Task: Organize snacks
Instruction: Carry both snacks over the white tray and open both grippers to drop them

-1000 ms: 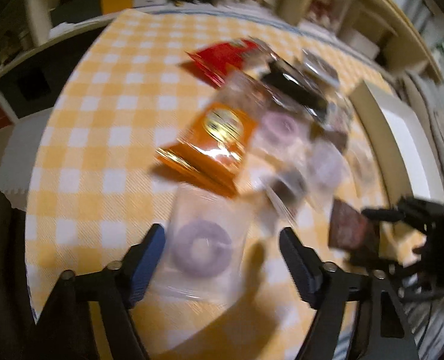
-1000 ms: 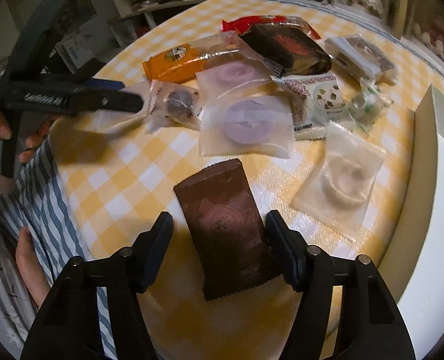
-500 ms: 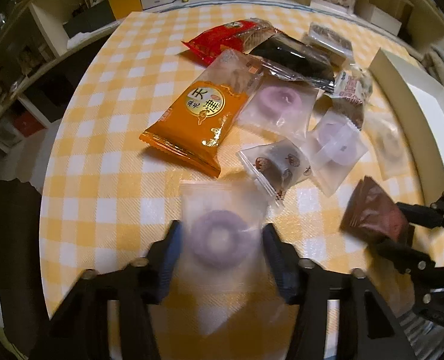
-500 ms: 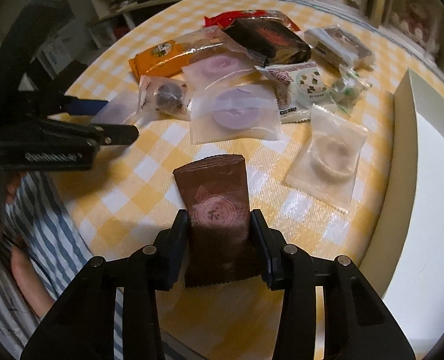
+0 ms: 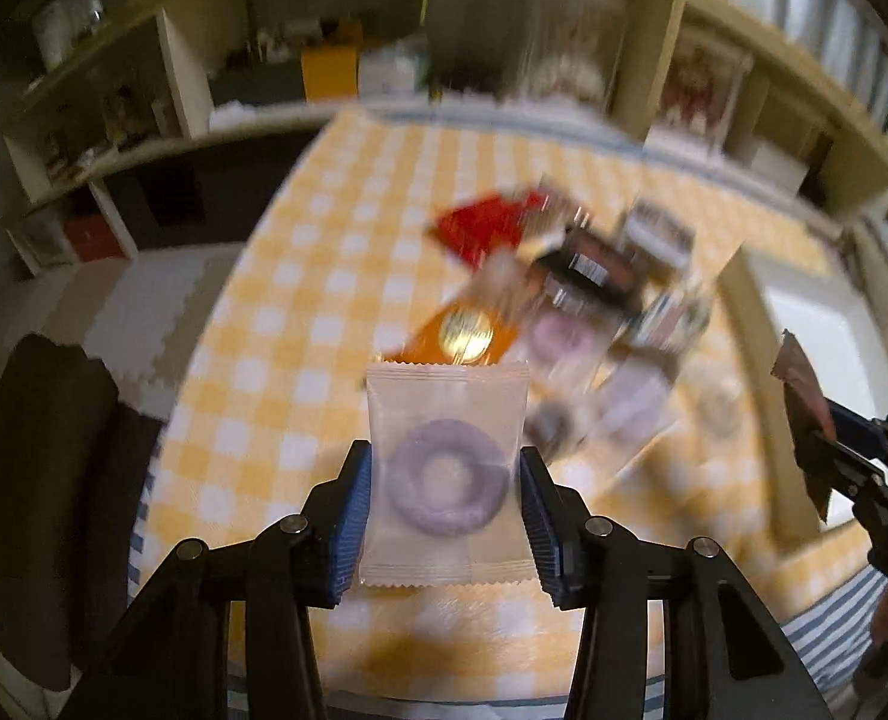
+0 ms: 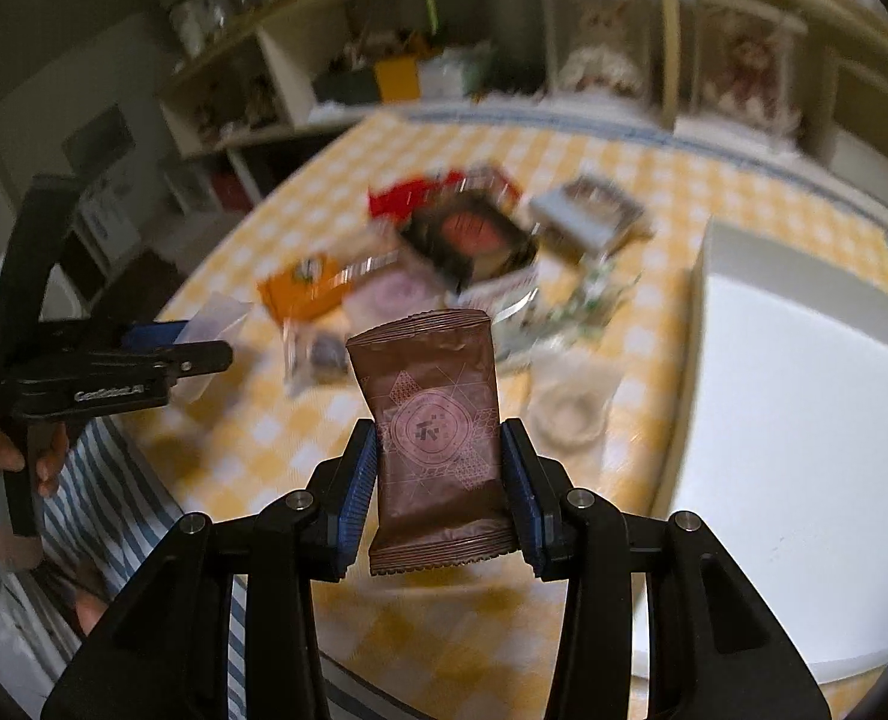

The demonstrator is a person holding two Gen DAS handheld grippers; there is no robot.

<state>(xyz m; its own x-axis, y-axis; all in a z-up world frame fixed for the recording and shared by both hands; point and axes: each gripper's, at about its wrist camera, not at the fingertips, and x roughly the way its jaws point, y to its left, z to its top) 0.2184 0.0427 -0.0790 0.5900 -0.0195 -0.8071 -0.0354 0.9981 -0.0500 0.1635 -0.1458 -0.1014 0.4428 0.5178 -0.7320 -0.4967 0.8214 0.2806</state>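
My left gripper (image 5: 446,474) is shut on a clear packet with a purple ring snack (image 5: 447,468) and holds it above the yellow checked table (image 5: 300,324). My right gripper (image 6: 439,468) is shut on a brown foil snack packet (image 6: 435,438), also lifted off the table. The left gripper also shows at the left of the right wrist view (image 6: 162,354). The right gripper shows at the right edge of the left wrist view (image 5: 834,438). Several other snack packets lie in a blurred pile mid-table, among them an orange packet (image 5: 462,330) and a red packet (image 5: 486,222).
A white box (image 6: 804,420) with raised sides stands at the table's right. Shelves with jars and boxes (image 6: 396,72) run behind the table. A blue striped cloth (image 6: 96,492) hangs at the near edge.
Both grippers closed on their packets and lifted them off the table. Both views now tilt upward and show the shelves.
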